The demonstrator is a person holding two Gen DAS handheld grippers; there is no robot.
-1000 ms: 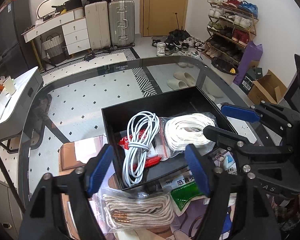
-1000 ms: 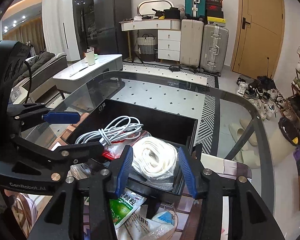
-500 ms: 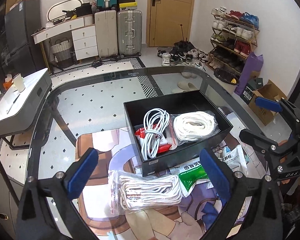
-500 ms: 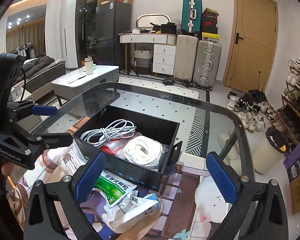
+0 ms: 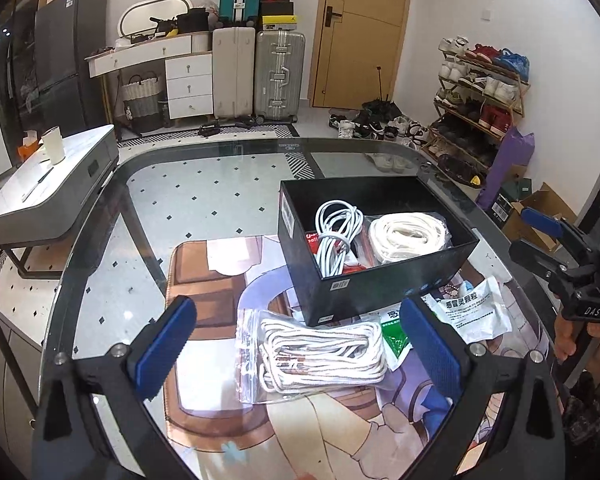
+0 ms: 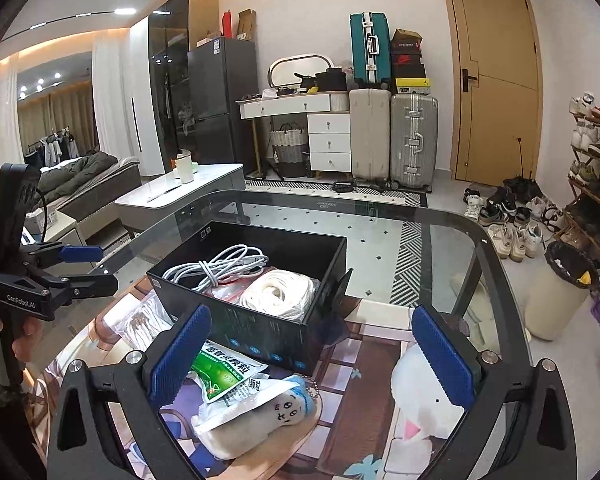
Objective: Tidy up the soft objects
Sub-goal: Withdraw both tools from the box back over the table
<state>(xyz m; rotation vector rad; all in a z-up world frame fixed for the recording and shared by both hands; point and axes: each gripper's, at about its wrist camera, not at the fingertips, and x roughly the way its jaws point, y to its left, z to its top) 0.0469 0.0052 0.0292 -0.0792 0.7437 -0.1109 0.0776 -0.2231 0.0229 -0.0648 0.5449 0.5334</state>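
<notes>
A black box stands on the glass table and holds a coiled white cable, a bagged white rope and a red packet. A second bagged rope lies in front of the box, between the wide-open fingers of my left gripper, untouched. In the right wrist view the box is ahead. A green packet and a small white plush keychain lie below my right gripper, which is open and empty.
A printed cartoon mat covers the near part of the glass table. A white medicine packet lies right of the box. Each gripper shows in the other's view: right gripper, left gripper, each held by a hand.
Both grippers have opened wide and drawn back from the box toward the table's near side. The box and its contents look smaller and farther away. Nothing was picked up.
</notes>
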